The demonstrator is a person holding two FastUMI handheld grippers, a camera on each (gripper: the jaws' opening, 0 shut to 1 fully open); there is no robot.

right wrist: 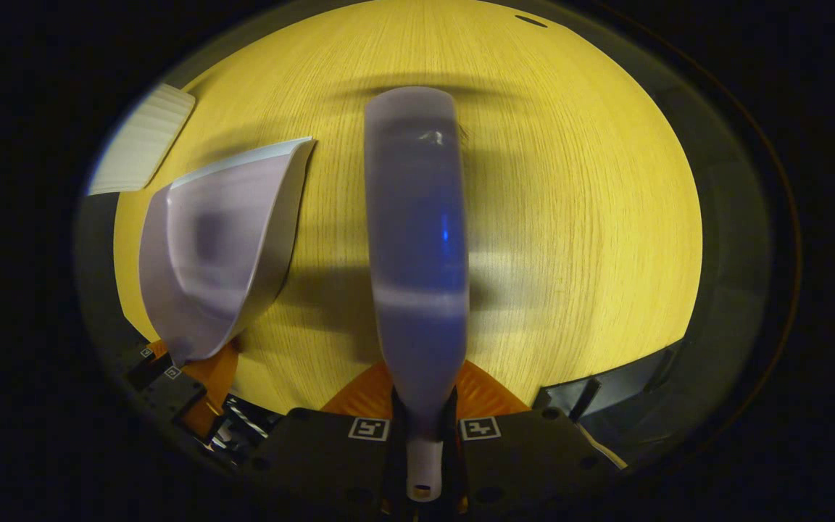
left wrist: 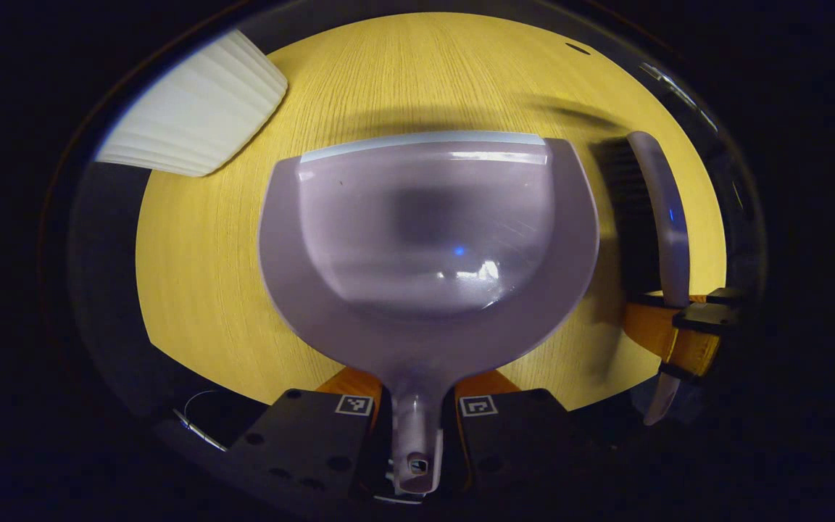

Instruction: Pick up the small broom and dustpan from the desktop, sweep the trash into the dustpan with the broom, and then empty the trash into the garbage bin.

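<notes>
Dustpan (left wrist: 428, 239) handle is pinched between left gripper (left wrist: 415, 417) fingers; broom (right wrist: 417, 239) handle between right gripper (right wrist: 423, 435) fingers. If tilted, either could be twisted loose.

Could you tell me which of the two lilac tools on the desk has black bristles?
The broom, held by the right gripper: dark bristles run along its side. The dustpan in the left gripper is a smooth open scoop.

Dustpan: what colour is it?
Pale lilac-grey dustpan with a lighter front lip; clearest in the left gripper view.
</notes>
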